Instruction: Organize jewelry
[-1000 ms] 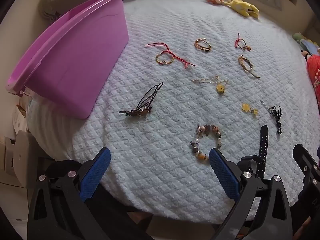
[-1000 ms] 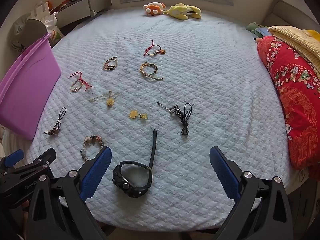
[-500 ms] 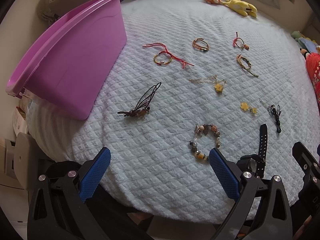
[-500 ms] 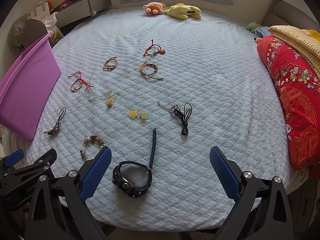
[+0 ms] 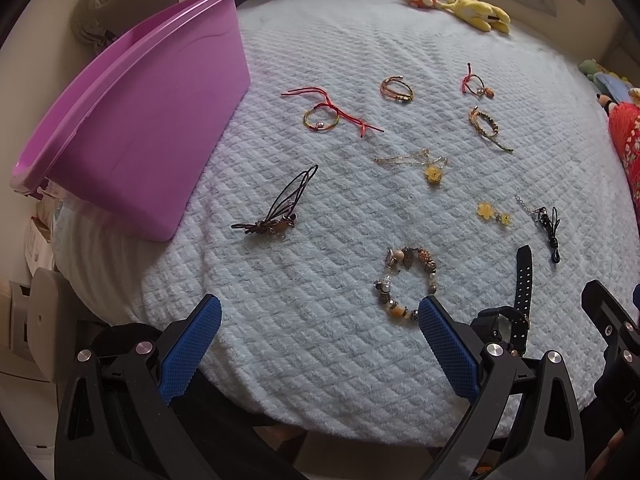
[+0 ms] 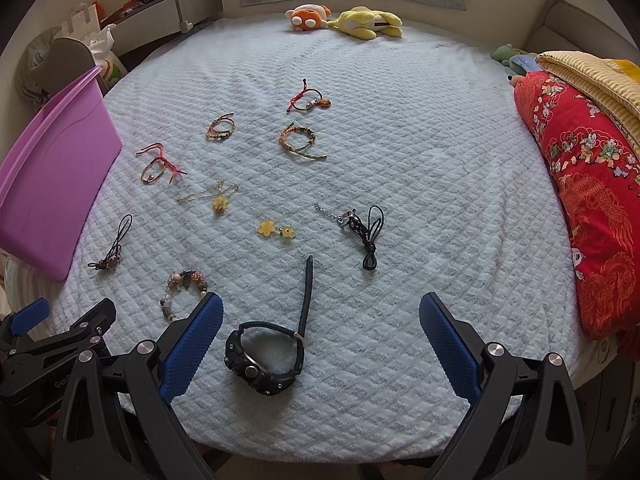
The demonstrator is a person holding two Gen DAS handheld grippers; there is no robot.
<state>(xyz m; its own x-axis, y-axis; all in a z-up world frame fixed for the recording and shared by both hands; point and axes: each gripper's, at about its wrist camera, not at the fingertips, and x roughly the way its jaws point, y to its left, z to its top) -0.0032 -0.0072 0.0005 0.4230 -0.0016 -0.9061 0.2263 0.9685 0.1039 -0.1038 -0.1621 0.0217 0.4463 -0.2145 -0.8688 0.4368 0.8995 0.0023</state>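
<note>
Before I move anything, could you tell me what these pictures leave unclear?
- Purple bin interior: both views show only its outer wall.
- Black watch, left wrist view: case hidden behind the left gripper.
- Beaded bracelet, right wrist view: near side hidden behind the right gripper.

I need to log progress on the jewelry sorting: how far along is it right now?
Nothing looks done: the black watch, beaded bracelet, flower earrings, gold necklace and cord bracelets all lie loose on the bedspread. Nothing is in hand: the left gripper and right gripper are open and empty. The purple bin's inside is hidden. Every piece is left.
</note>
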